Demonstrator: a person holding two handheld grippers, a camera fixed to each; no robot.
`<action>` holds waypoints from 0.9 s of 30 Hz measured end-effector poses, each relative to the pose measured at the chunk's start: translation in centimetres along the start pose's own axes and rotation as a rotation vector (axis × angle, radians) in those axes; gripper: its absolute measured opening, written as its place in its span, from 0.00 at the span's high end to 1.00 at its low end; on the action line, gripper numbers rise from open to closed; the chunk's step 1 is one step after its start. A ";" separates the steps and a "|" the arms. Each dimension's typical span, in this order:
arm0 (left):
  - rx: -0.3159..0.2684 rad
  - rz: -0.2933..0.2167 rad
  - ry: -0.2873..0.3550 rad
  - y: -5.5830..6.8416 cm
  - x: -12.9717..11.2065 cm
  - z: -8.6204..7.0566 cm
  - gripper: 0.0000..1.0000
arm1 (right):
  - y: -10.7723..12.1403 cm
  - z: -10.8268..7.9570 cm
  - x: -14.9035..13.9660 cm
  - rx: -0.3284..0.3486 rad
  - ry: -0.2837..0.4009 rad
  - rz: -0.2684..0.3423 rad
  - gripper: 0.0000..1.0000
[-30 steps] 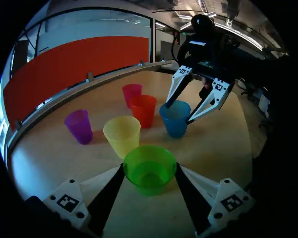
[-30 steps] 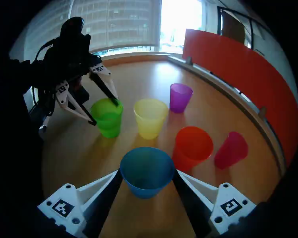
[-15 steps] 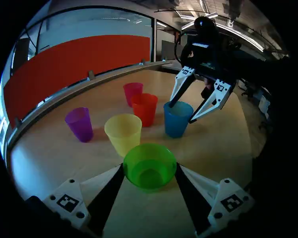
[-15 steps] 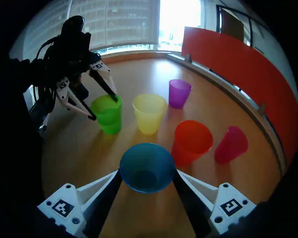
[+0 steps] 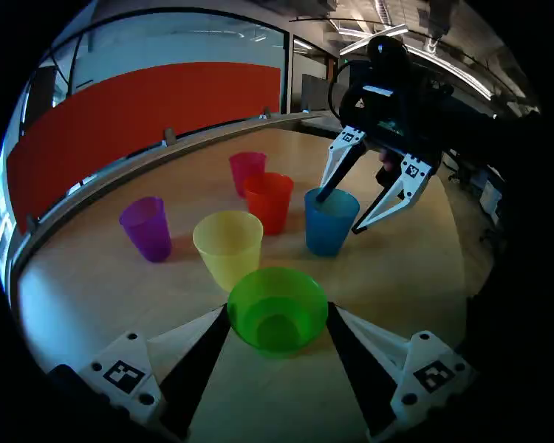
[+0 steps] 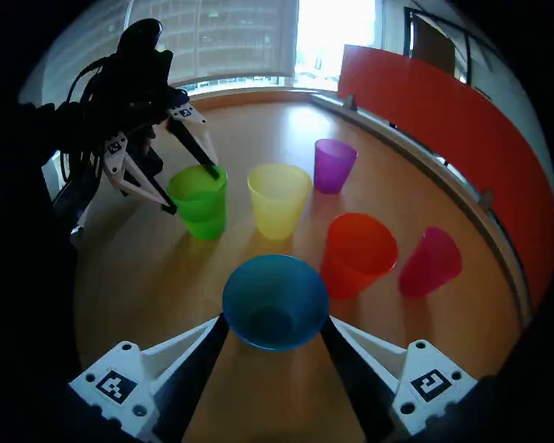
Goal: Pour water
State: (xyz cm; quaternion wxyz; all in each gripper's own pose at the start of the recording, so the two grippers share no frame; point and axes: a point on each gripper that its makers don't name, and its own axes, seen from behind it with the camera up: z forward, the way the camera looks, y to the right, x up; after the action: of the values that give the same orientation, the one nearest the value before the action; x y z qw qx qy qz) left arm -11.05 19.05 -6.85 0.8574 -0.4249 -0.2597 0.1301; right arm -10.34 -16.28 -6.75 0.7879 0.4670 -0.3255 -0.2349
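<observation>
Six plastic cups are set out on the wooden counter (image 5: 417, 273), and two of them are taken in hand. Nearest in the left gripper view, the green cup (image 5: 277, 332) is pinched between the jaws of the left gripper (image 5: 277, 310), a finger laid against each side below the rim, so that it is held upright and its mouth is left free. In the right gripper view the blue cup (image 6: 275, 299) is clamped the same way by the right gripper (image 6: 274, 319), also upright. One cup in each gripper is judged to be the set-up for a pour from one into the other. Which cup is meant as the source cannot be told, and water cannot be made out with certainty in either. Whether either cup is lifted clear of the counter cannot be told. Just beyond the green cup the yellow cup (image 5: 227, 247) is stood, with the purple cup (image 5: 147, 229) apart to its left. Farther off, the orange cup (image 5: 268, 201) and the pink cup (image 5: 247, 171) are placed close together, out of the pouring path. The red wall panel (image 5: 144, 111) is seen behind.
</observation>
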 end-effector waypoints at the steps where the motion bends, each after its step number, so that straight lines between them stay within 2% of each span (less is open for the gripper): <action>1: -0.001 -0.002 0.000 0.0 0.0 0.0 0.07 | 0.0 0.0 0.0 0.000 -0.001 -0.001 0.05; 12: 0.007 0.030 -0.022 0.0 -0.5 -0.3 0.07 | 0.0 -0.4 -0.7 -0.008 -0.006 0.003 0.05; 27: 0.046 0.039 -0.050 -0.4 -1.7 -2.4 0.07 | -0.3 -2.1 -2.2 -0.042 -0.009 0.020 0.05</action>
State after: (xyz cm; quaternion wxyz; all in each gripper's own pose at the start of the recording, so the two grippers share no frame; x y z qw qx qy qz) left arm -11.16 16.46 -8.36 0.8574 -0.4065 -0.2698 0.1635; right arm -10.35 -13.73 -8.41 0.7985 0.4460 -0.3284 -0.2360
